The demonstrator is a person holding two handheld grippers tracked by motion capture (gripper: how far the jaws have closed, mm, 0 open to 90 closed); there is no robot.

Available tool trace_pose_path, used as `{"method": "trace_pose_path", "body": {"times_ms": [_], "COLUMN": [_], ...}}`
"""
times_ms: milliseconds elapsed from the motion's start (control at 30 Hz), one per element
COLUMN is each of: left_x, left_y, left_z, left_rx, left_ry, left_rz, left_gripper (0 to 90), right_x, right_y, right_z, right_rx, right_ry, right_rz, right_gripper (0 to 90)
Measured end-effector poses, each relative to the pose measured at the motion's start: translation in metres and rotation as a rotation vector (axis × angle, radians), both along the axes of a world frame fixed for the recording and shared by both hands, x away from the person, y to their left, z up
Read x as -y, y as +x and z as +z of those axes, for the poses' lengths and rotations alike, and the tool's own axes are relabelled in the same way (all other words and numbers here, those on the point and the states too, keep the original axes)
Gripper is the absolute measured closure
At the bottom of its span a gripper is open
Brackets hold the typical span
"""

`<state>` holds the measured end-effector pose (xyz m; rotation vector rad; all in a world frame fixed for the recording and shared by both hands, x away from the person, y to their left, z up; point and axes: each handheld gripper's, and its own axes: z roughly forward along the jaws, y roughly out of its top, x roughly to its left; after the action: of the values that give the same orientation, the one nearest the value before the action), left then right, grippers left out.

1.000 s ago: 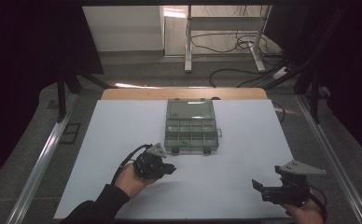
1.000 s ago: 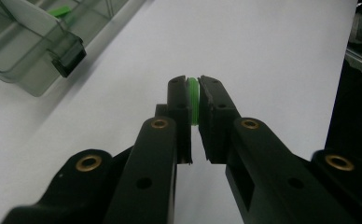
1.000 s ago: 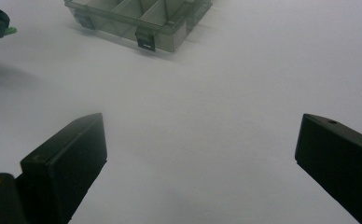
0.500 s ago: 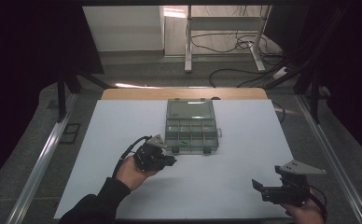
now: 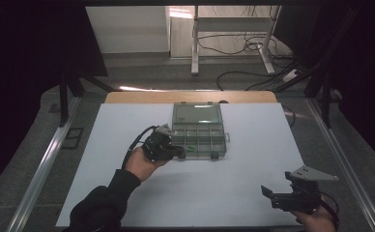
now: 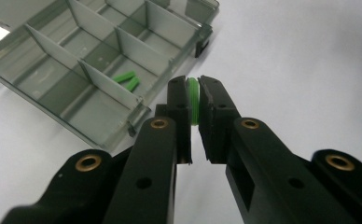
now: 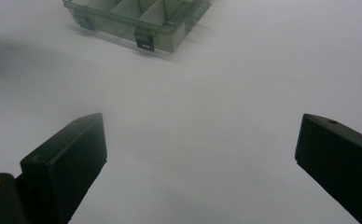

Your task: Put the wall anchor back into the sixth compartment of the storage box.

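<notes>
Tongs: left tongs [image 6: 194, 100] pinch a green ring [image 6: 194, 99] beside the organizer box [image 6: 100, 60] — right tongs [image 7: 200, 154] gape wide.

green ring [image 6: 193, 100] pinched upright, open organizer box [image 5: 199, 133]

The table top [image 5: 224, 193] is plain white, with a light wooden strip [image 5: 190, 97] along its far edge. The compartment box [image 5: 198, 134] is smoky, see-through grey with darker grey latches. Two bright green pieces [image 6: 127, 80] lie in one compartment. A bright green ring [image 6: 194, 99] sits between the black jaws of the left gripper [image 6: 194, 116]. The right gripper [image 7: 200, 154] is black too, with a grey plate [image 5: 311, 173]. The sleeve [image 5: 101, 205] is black.
</notes>
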<state>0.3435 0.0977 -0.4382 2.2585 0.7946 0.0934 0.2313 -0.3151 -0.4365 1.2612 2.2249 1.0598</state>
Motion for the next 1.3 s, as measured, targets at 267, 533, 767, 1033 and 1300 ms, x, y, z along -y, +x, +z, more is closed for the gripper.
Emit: {"method": "trace_pose_path", "body": {"times_ms": [267,533,767,1033,1300], "left_x": [0.008,0.016,0.026,0.036,0.044], "left_y": [0.016,0.034,0.047,0.059,0.069], "left_z": [0.003,0.006,0.007,-0.002,-0.017], "left_rx": [-0.005,-0.010,-0.021,-0.026,-0.039], "left_ry": [0.033,0.078,0.110,0.155,0.177], "left_rz": [0.005,0.005,0.005,0.007,0.021], "left_gripper": [83.6,83.6,83.5,83.3,83.1], "right_x": [0.000,0.001,0.002,0.001,0.001], "right_y": [0.000,0.000,0.000,0.000,0.000], "right_z": [0.000,0.000,0.000,0.000,0.000], "right_rx": [-0.001,0.000,-0.002,-0.001,-0.002], "right_ry": [0.002,0.006,0.008,0.007,0.004], "right_rz": [-0.001,-0.010,-0.022,-0.016,-0.012], "right_gripper": [2.1,1.8,1.5,1.6,1.5]}}
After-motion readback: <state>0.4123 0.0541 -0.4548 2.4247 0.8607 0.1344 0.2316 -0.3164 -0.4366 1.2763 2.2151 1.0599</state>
